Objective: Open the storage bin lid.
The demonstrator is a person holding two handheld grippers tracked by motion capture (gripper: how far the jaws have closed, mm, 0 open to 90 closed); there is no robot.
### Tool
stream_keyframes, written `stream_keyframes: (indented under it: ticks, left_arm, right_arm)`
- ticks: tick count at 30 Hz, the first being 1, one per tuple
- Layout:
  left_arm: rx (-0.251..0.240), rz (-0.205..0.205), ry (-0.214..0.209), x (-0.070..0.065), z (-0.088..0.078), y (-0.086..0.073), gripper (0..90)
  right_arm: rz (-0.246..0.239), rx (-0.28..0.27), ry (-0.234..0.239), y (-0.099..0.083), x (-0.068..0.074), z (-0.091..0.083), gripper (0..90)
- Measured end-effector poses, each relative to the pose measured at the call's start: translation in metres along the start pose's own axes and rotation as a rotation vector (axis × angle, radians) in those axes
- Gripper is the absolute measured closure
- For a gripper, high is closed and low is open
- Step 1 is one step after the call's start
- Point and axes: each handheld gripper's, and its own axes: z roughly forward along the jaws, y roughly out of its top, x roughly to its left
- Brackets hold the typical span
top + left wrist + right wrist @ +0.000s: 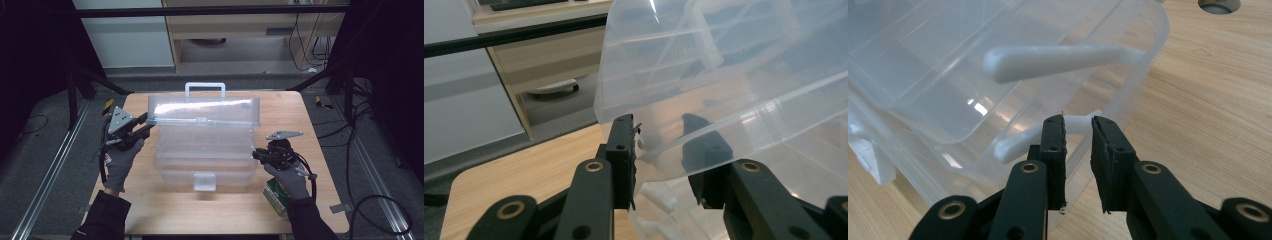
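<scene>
Left gripper (659, 150) clamps the clear lid (724, 75); right gripper (1078, 145) pinches the box's white arm (1023, 140).

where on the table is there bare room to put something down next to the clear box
Bare wood runs along the near edge of the table, in front of the clear box and its front latch. Another bare strip lies right of the box toward the far right corner. It is crowded at the left end by the left gripper on the lid, and near right by the right gripper and the green carton.

The clear plastic compartment box (205, 150) with a white handle stood mid-surface, its translucent hinged lid (205, 111) raised upright along the far side.
</scene>
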Motion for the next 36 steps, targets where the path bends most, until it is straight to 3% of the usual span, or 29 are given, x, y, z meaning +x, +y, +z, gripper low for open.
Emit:
stream_keyframes:
  ticks: [1,3,12,22,36]
  left_arm:
    - [0.009,-0.019,0.001,-0.001,0.000,0.001,66.4]
    - [0.002,0.010,0.015,0.002,0.004,0.005,68.3]
    - [0.014,0.008,0.059,0.006,0.015,0.014,74.7]
    - [0.023,-0.008,0.064,0.010,0.023,0.021,75.7]
    - [0.033,-0.001,0.096,0.015,0.036,0.032,76.1]
  right_arm:
    - [-0.001,0.000,-0.001,0.000,0.000,0.000,76.3]
    - [-0.001,0.000,0.000,0.000,0.000,0.000,76.3]
    - [0.000,0.001,0.004,0.000,-0.001,0.000,76.4]
    - [0.001,0.003,0.003,0.000,-0.001,0.000,76.5]
    - [-0.003,0.002,0.003,0.000,-0.001,0.000,76.5]
